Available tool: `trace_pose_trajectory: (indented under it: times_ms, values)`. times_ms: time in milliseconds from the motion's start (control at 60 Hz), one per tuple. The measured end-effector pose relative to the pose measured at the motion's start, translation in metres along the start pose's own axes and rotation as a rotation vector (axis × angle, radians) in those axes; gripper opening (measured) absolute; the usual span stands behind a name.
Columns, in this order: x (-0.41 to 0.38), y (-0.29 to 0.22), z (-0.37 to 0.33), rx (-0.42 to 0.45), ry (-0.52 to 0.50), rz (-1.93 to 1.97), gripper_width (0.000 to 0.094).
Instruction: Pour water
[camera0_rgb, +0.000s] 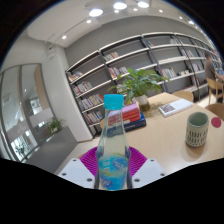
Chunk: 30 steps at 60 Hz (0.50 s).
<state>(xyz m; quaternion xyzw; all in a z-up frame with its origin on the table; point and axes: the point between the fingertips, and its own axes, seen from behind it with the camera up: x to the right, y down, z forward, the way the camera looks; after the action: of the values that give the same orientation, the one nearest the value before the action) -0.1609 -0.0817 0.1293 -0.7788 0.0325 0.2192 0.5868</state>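
Gripping the water bottle (112, 140), my hand-held gripper (112, 170) has both pink pads (91, 160) pressed against its lower half; the bottle's base is cut off from sight. It stands upright with its blue cap on. Far right on the counter (165, 140) sits a green cup (197, 128), well apart.

The hand-held gripper (112, 170) bears magenta pads (90, 160) on its fingers.

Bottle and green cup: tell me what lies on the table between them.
Nothing: in the gripper view, bare wooden table runs from the bottle, held between the gripper fingers, to the green cup. The books lie farther back.
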Motion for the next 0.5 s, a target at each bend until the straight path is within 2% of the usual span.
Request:
trace_pose_trajectory:
  times_ms: [217,500]
  values:
    - [0.036,-0.059,0.006,-0.040,-0.038,0.428,0.0364]
    - [0.104,-0.106,0.014,-0.008,-0.070,1.046,0.0372]
